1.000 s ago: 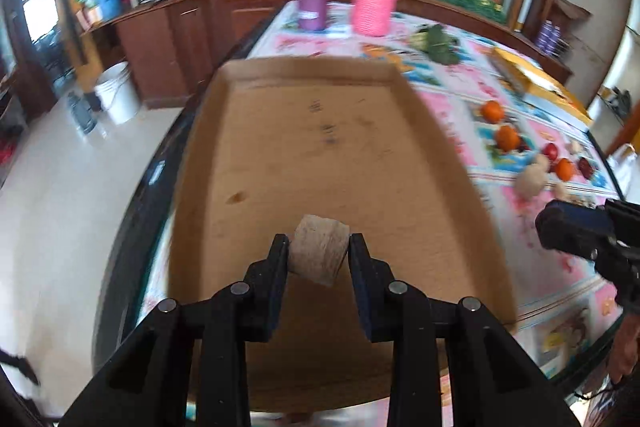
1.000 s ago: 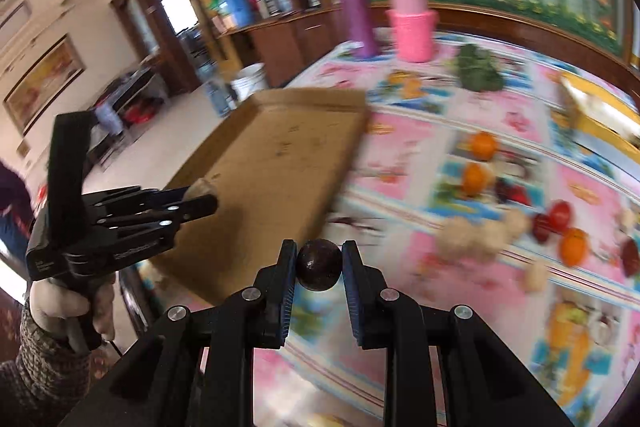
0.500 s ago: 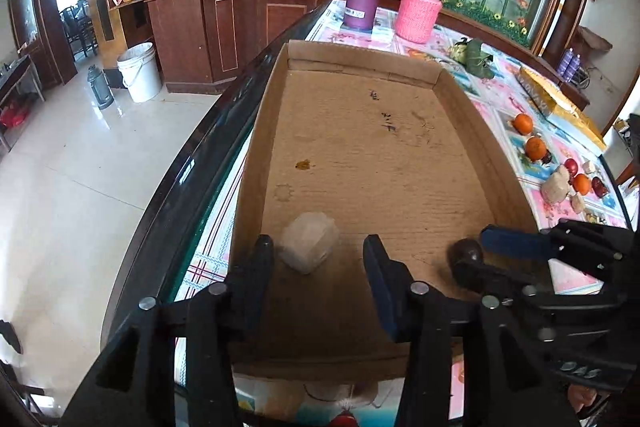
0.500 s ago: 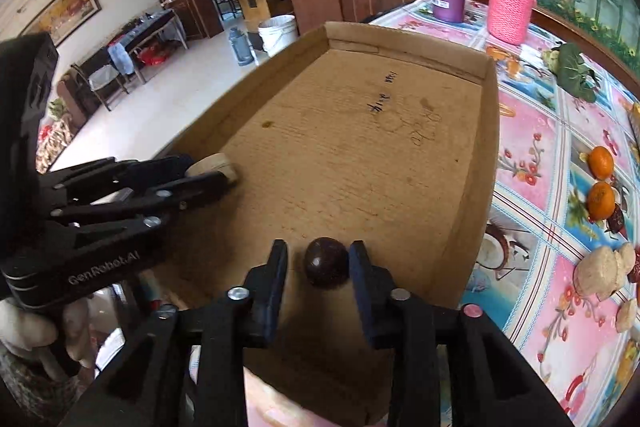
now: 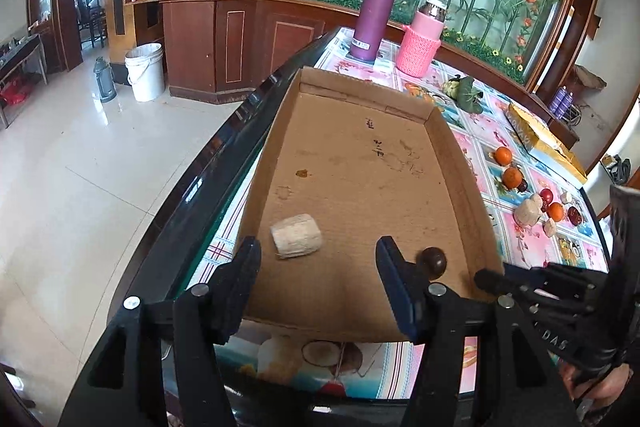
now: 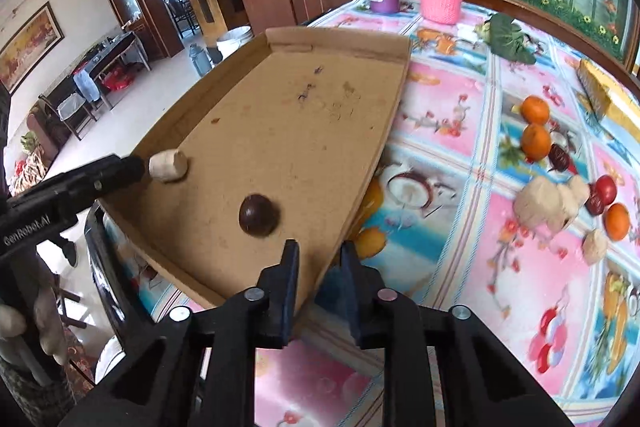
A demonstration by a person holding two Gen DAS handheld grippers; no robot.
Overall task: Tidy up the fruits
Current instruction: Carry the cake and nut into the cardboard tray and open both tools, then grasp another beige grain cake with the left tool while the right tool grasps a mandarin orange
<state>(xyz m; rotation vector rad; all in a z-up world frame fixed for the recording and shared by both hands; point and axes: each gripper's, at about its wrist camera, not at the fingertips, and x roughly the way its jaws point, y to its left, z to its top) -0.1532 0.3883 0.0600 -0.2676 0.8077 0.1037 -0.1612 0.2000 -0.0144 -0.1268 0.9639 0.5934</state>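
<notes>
a pale cut cylinder of root [image 5: 296, 235] and a dark round fruit [image 6: 259, 215] lie apart in the shallow cardboard tray [image 5: 460, 163] — left gripper [image 5: 320, 263] jaws wide, empty; right gripper [image 6: 319, 259] jaws narrowly parted, empty.

Your left gripper [image 5: 318, 281] hangs with its jaws spread wide and nothing between them, over the near end of the cardboard tray [image 5: 460, 163]. The pale cut chunk [image 5: 296, 235] lies on the tray floor ahead of the left finger. The dark round fruit [image 5: 433, 261] sits near the tray's right wall, just past the right finger, close beside your right gripper [image 5: 490, 277].
</notes>
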